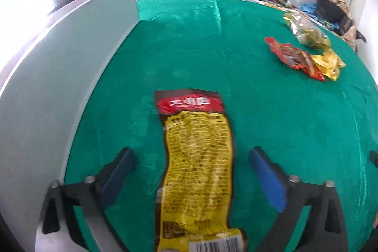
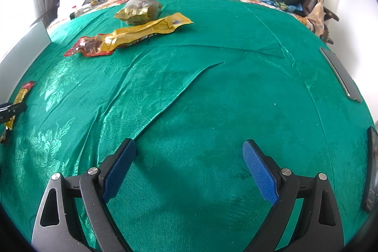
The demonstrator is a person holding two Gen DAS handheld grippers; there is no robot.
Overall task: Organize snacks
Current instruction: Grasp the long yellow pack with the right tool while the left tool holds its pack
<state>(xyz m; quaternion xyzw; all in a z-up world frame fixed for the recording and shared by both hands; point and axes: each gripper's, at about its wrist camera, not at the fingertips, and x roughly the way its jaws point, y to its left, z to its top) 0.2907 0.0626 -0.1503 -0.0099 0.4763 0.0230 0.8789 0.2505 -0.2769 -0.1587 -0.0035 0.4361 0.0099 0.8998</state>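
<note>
The left gripper [image 1: 191, 157] is wide open around the yellow snack bag [image 1: 197, 162], low in the middle. The right gripper [image 2: 189, 152] is open, empty. The slippery bag could slide out.

Long yellow packet [image 1: 198, 171], red label at its far end, barcode at its near end, printed side up, lies flat lengthwise on the green cloth [image 1: 271, 115], near centre. Far right, a group of three: red packet [image 1: 291, 56], flat and crumpled; small yellow packet [image 1: 329, 64] touching its right edge; clear bag [image 1: 307, 31] of greenish contents just beyond them. Group lies well apart from the long packet
</note>
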